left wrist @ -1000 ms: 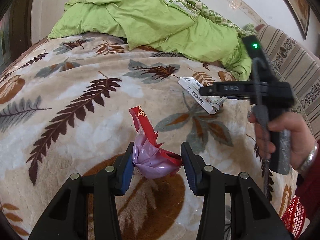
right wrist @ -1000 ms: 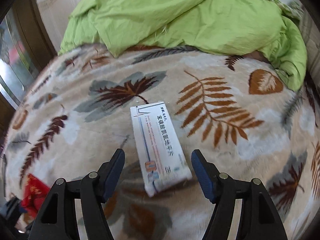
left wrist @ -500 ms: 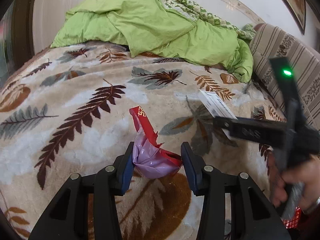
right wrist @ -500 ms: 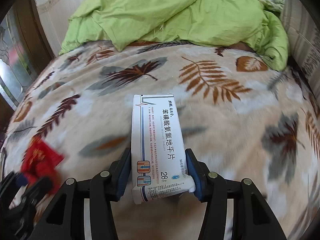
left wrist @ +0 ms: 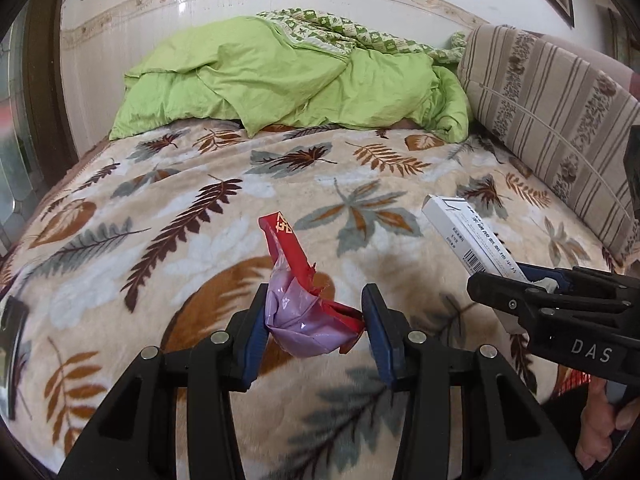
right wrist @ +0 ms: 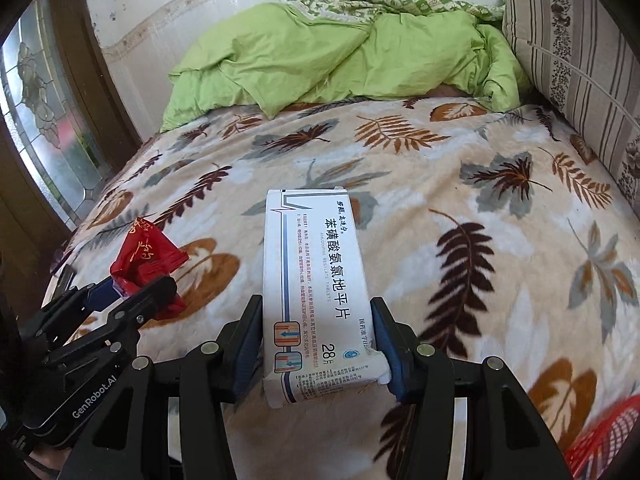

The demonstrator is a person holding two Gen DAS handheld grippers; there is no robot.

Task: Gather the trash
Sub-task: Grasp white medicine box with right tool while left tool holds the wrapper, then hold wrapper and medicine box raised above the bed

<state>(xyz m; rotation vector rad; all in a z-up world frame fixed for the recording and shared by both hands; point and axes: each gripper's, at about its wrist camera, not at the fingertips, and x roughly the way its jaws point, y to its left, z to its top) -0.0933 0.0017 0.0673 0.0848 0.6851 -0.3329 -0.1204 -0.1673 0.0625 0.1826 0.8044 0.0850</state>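
Observation:
My left gripper (left wrist: 314, 330) is shut on a crumpled red and purple wrapper (left wrist: 298, 308) and holds it above the leaf-patterned blanket (left wrist: 180, 216). My right gripper (right wrist: 318, 336) is shut on a white medicine box (right wrist: 316, 292) with Chinese print, held lifted over the bed. In the left wrist view the box (left wrist: 468, 236) and the right gripper (left wrist: 538, 280) show at the right. In the right wrist view the wrapper (right wrist: 146, 254) and the left gripper (right wrist: 132, 292) show at the left.
A rumpled green quilt (left wrist: 292, 80) lies at the head of the bed. A striped cushion (left wrist: 552, 108) lines the right side. A red mesh basket (right wrist: 604, 436) shows at the lower right. A stained-glass door (right wrist: 36, 112) stands at the left.
My right gripper shut on the medicine box, lifted it off the blanket and drew back. My left gripper also pulled back from the bed with the wrapper in it.

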